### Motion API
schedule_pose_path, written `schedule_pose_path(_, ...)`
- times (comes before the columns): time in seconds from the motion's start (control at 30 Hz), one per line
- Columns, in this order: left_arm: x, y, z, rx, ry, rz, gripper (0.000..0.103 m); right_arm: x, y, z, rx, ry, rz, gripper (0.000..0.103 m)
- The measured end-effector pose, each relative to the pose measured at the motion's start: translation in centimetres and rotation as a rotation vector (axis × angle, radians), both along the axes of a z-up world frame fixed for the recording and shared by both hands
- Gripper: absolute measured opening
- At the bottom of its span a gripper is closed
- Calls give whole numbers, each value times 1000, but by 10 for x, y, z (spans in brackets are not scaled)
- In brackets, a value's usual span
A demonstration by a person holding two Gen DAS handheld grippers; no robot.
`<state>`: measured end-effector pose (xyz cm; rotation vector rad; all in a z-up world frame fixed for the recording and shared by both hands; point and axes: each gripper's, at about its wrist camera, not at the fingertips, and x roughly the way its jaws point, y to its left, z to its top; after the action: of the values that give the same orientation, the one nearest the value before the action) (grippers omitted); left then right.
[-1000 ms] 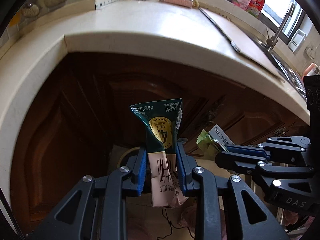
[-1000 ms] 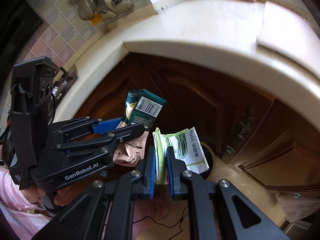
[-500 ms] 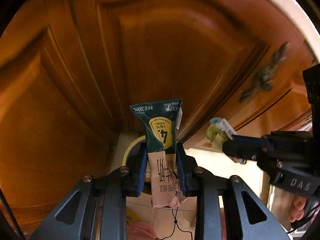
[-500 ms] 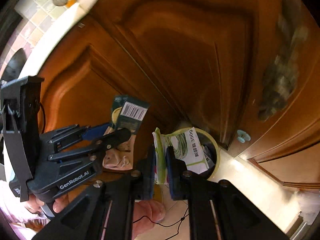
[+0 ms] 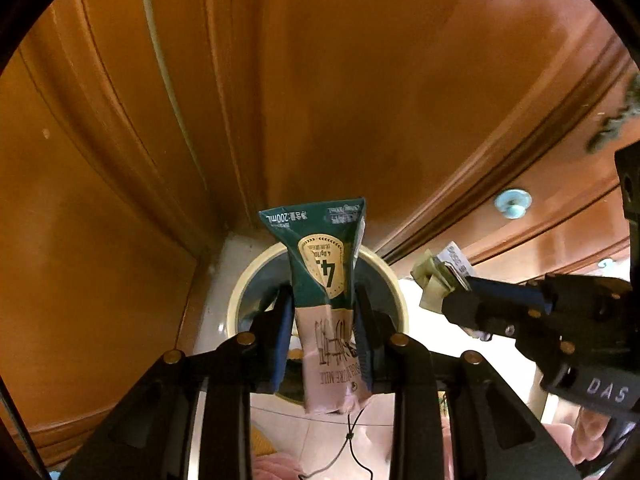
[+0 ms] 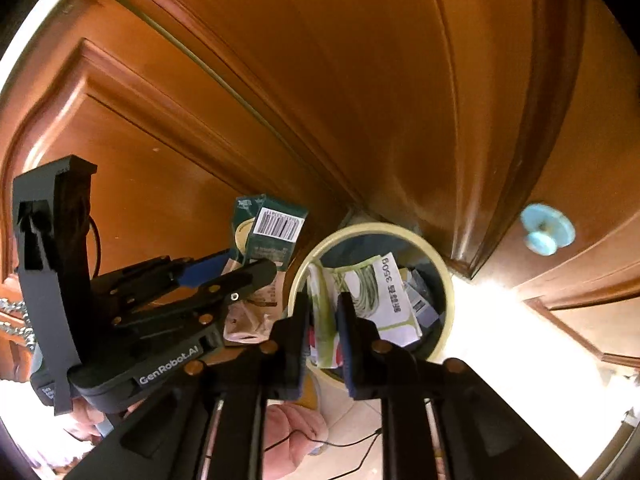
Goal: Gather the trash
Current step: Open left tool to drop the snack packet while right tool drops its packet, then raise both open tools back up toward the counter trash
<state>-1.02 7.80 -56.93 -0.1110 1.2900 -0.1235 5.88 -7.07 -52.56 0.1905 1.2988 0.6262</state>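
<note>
A green and pink milk carton [image 5: 320, 264] sits between the blue pads of my left gripper [image 5: 324, 296], whose jaws are opening; the pads still touch it. It hangs right over the round cream-rimmed trash bin [image 5: 236, 304] on the floor. My right gripper [image 6: 323, 304] has a green and white packet [image 6: 376, 296] between its pads, jaws opening too, right over the bin [image 6: 448, 280], which holds other wrappers. The left gripper [image 6: 248, 264] and carton [image 6: 276, 228] show left of the bin. The right gripper [image 5: 460, 292] and packet [image 5: 440, 272] appear at the bin's right.
Brown wooden cabinet doors [image 5: 320, 80] stand close behind the bin, in a corner. A pale blue knob [image 6: 546, 232] sticks out of a door to the right. Light floor tiles [image 6: 500, 320] lie right of the bin. A pink sleeve [image 6: 296, 424] and a thin cable are below the grippers.
Both grippers have dropped from counter height down past the cabinet doors to just above the bin. The counter has left the view. The pads have eased apart slightly; carton and packet have not slipped.
</note>
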Motion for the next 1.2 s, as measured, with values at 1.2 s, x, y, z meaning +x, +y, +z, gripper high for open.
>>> schedule_pose_path(1.2,9,1,217,59,-48,48,80,-22,-25,186,-75,-94,-54,36)
